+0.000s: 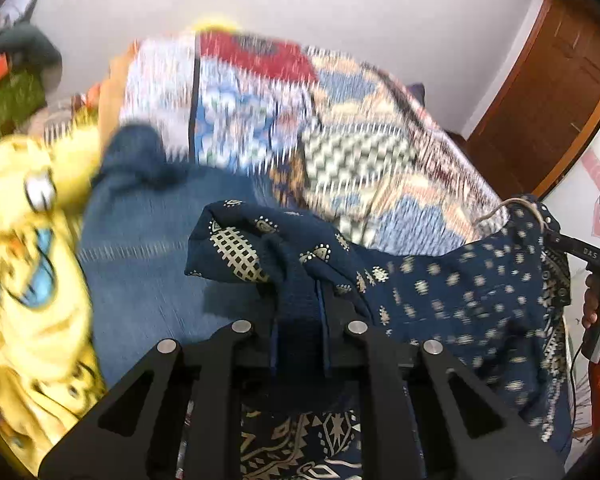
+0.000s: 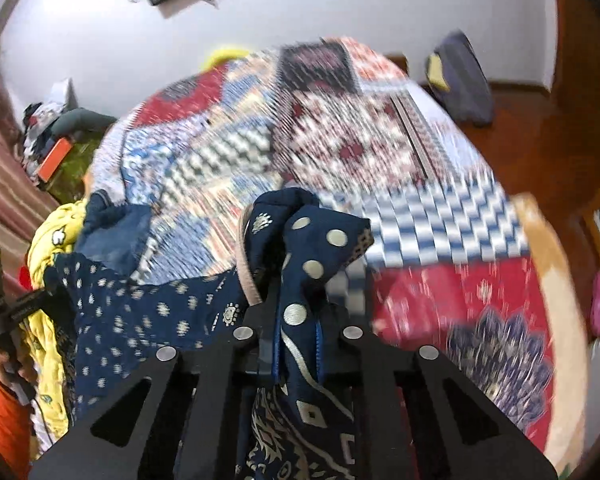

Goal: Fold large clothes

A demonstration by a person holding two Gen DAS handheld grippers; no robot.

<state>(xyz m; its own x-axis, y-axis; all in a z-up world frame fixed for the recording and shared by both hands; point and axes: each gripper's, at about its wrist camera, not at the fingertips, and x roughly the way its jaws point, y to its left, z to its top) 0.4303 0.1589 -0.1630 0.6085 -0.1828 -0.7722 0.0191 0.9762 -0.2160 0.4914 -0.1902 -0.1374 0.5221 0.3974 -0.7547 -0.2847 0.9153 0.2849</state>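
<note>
The left gripper was clamped on a bunched edge of the navy printed garment, thin cloth with pale gold motifs. The right gripper pinched another gathered corner. The garment hung between them above the patchwork quilt, near a yellow printed cloth and blue denim.
</note>
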